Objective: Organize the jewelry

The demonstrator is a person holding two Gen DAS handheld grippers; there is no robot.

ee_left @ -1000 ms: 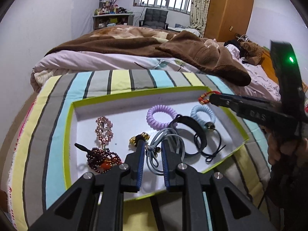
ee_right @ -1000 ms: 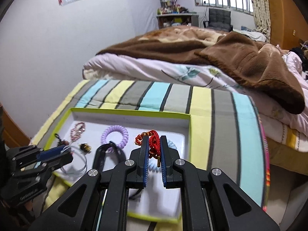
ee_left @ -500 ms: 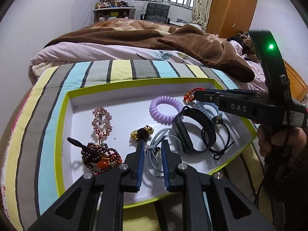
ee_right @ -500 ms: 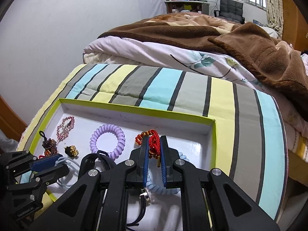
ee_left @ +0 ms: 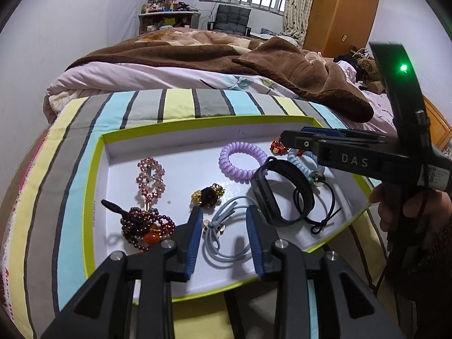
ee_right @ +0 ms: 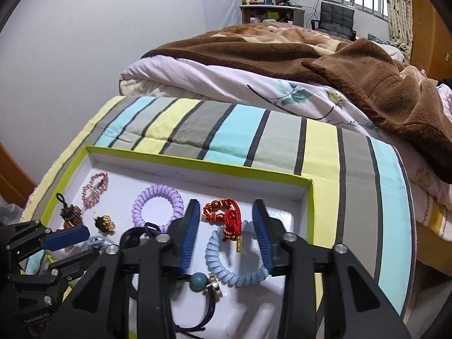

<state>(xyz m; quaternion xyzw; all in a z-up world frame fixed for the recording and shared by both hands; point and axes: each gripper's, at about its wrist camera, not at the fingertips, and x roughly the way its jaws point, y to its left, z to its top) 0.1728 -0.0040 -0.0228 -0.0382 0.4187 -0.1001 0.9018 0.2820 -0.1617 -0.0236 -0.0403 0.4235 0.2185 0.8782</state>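
While both grippers are hanging over the tray (ee_left: 93, 197), their jaws have just been opening, and each is letting go of a piece it was carrying. The left gripper (ee_left: 224, 220) is standing released, its blue pads apart on either side of the grey cord (ee_left: 226, 234), which is lying loose on the tray floor without being pressed. The right gripper (ee_right: 224, 226) is standing wide too, with the red bracelet (ee_right: 226, 216) resting between its pads, draped partly across the blue coil (ee_right: 231, 265) (touching it at the coil's 12 o'clock).

Seen from the left wrist, the other pieces are spreading around the cord: the dark beads (ee_left: 147, 226) at 9 o'clock, the pink clip (ee_left: 149, 178) at 10 o'clock, the gold charm (ee_left: 207, 195) at 11 o'clock, the purple coil (ee_left: 243, 161) at 1 o'clock and the black band (ee_left: 282, 192) at 2 o'clock. The tray itself is sitting on a striped cloth (ee_left: 175, 104) at the foot of a bed.

The step in hand looks like the drop-off: two items are being set down in the tray. No loose jewelry is showing on the cloth, so the sorting seems far along. Next, each gripper is probably needing to lift straight up and clear, keeping the pads wide so that neither cord nor bracelet is snagging and getting dragged out of place
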